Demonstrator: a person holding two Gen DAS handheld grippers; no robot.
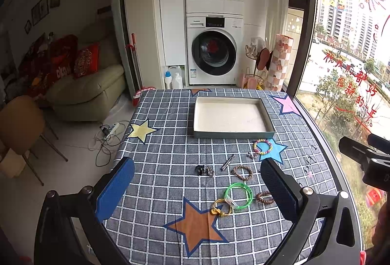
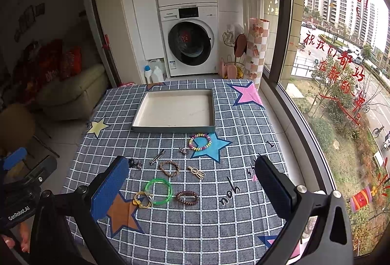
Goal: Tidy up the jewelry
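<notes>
L gripper (image 1: 197, 188) & R gripper (image 2: 191, 188) wide apart, prob. empty; tray (image 2: 174, 129) bare.

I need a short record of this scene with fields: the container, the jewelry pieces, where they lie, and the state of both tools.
container: shallow tray, nothing inside, at the far part of the checked tablecloth
jewelry, all on the cloth in front of the tray: multicolour bead bracelet on the blue star; braided brown bracelet; green ring bangle; dark brown coil band; yellow piece touching the green bangle; metal clip
left tool: open, holds nothing
right tool: open, holds nothing
progress: no piece in the tray yet
</notes>
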